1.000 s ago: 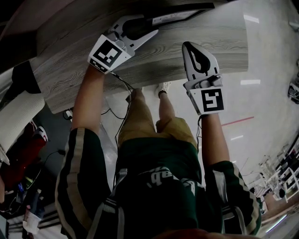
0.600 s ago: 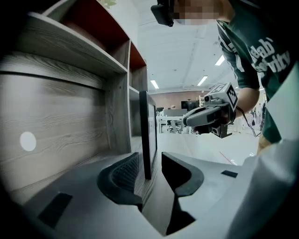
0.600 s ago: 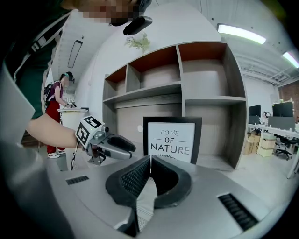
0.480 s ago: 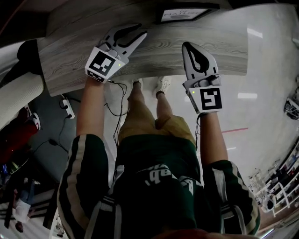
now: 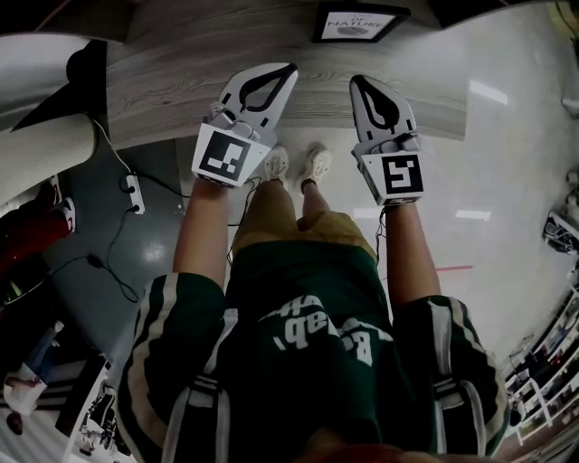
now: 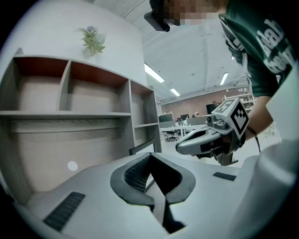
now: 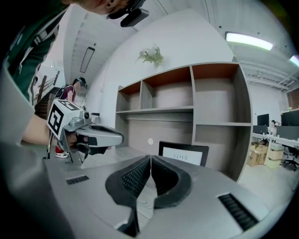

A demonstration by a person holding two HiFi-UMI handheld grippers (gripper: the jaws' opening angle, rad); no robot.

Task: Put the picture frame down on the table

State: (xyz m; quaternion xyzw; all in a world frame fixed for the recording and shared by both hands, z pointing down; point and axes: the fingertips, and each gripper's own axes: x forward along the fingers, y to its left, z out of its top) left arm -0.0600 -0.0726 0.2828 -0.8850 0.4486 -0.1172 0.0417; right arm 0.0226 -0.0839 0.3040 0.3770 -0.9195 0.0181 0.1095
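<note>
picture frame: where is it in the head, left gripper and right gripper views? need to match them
Head view: picture frame at the top edge, right of centre, on the table.
Left gripper view: near centre, only a dark corner and some white show.
Right gripper view: just right of centre, upright.
Landmark: the shelf unit behind it in both gripper views; unclear in the head view.

We read "NATURE" in capitals on the white card of the picture frame (image 5: 359, 23) in the head view. In the right gripper view, that frame's card (image 7: 183, 158) shows "LOVE". The card's finer print is too small for us. On the person's green shirt (image 5: 317, 335) we make out only "ab". The left gripper (image 5: 289, 67) and the right gripper (image 5: 358, 81) each carry a black-and-white square marker.
</note>
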